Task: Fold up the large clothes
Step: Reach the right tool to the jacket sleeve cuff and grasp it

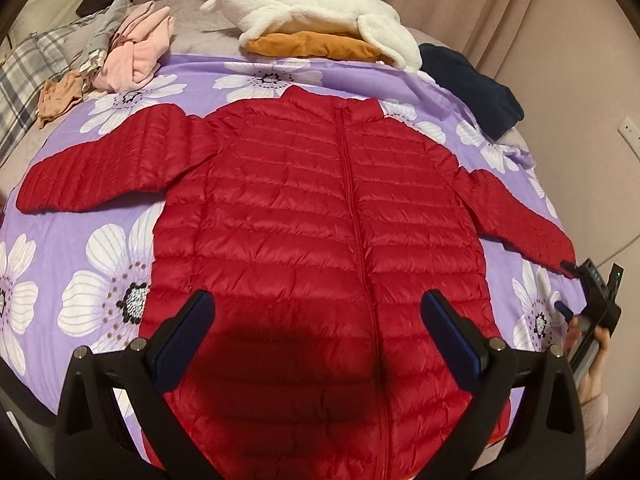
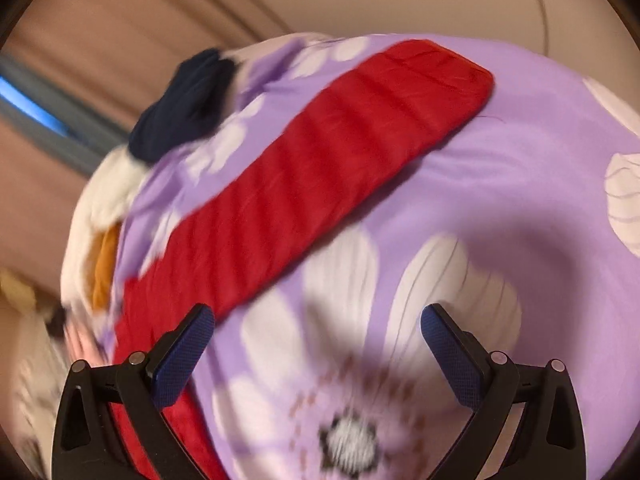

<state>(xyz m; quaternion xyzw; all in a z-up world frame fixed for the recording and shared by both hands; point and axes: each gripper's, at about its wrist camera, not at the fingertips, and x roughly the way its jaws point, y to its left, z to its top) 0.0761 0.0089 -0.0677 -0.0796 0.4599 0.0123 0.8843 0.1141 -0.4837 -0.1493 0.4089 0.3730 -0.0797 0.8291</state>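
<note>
A red quilted puffer jacket [image 1: 320, 220] lies flat and zipped on a purple flowered bedspread [image 1: 100, 248], collar away from me, both sleeves spread out. My left gripper [image 1: 318, 316] hovers open above the jacket's lower front with nothing between its blue pads. In the right wrist view, blurred by motion, the jacket's right sleeve [image 2: 320, 152] runs diagonally across the bedspread [image 2: 520, 200]. My right gripper [image 2: 316, 328] is open over the bedspread just below that sleeve, holding nothing. The right gripper [image 1: 576, 292] also shows at the left wrist view's right edge, near the sleeve cuff, in a person's hand [image 1: 596, 360].
At the far side of the bed lie a white fleece [image 1: 320, 12] over an orange garment [image 1: 312, 46], a navy garment [image 1: 472, 88], and a heap of pink and grey clothes [image 1: 120, 48]. Beige curtains [image 1: 520, 12] hang behind. A wall socket [image 1: 630, 130] is at right.
</note>
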